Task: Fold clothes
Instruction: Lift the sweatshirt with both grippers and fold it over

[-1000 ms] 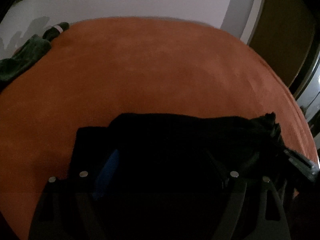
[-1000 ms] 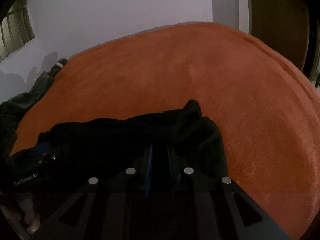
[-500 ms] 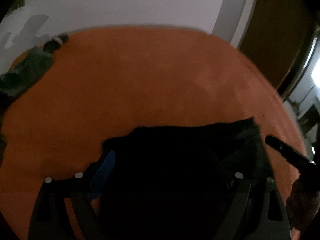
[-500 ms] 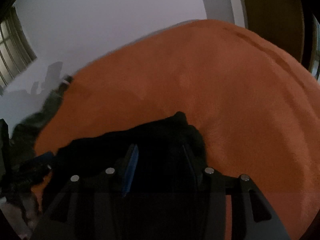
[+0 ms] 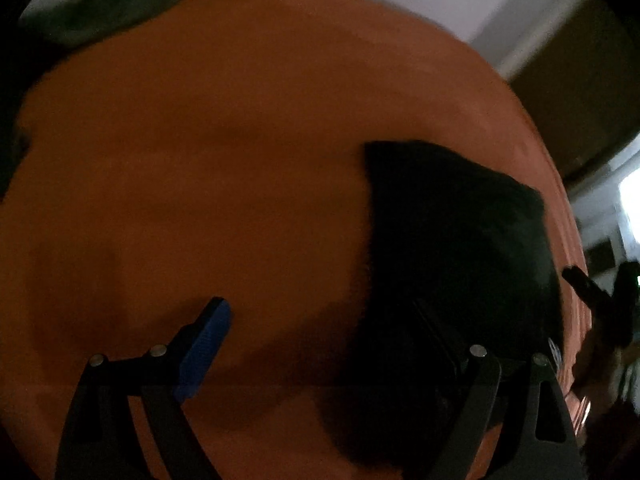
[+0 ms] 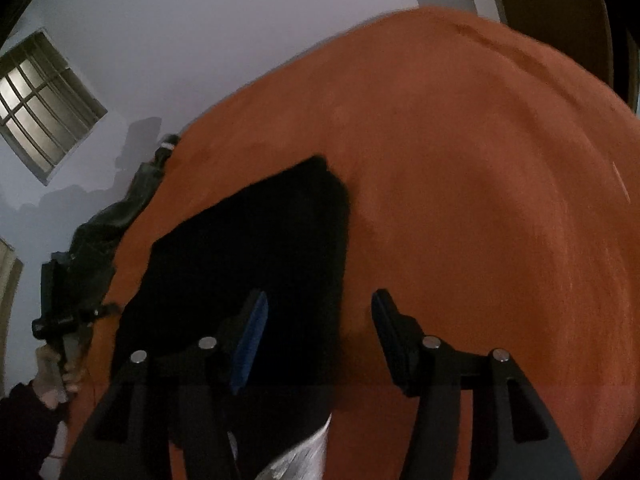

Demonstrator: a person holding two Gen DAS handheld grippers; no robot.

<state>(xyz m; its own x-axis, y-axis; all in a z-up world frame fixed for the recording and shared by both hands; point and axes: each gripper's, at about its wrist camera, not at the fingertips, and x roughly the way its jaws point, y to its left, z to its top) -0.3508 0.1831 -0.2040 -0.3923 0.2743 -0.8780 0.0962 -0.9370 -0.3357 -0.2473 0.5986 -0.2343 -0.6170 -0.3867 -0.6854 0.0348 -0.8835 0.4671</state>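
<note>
A folded black garment (image 5: 460, 240) lies flat on the orange bed cover (image 5: 240, 140). My left gripper (image 5: 320, 306) is open wide over bare cover; its blue-padded finger (image 5: 208, 344) is clear of the cloth and its dark right finger overlaps the garment's left edge in the picture. In the right wrist view the black garment (image 6: 248, 240) sits left of centre. My right gripper (image 6: 320, 312) hovers at its right edge with jaws opening. The cloth's edge shows between the fingers, but the pads do not press on it.
A heap of dark green clothes (image 6: 108, 224) lies at the bed's far left edge by the white wall (image 6: 240, 40), below a barred window (image 6: 44, 104). A hand (image 6: 52, 380) holds the left gripper (image 6: 60, 300). A brown door or cupboard (image 5: 580, 80) stands on the right.
The right gripper has opened, let go of the black garment and slid to its right edge. The left gripper has swung left off the garment onto bare cover.
</note>
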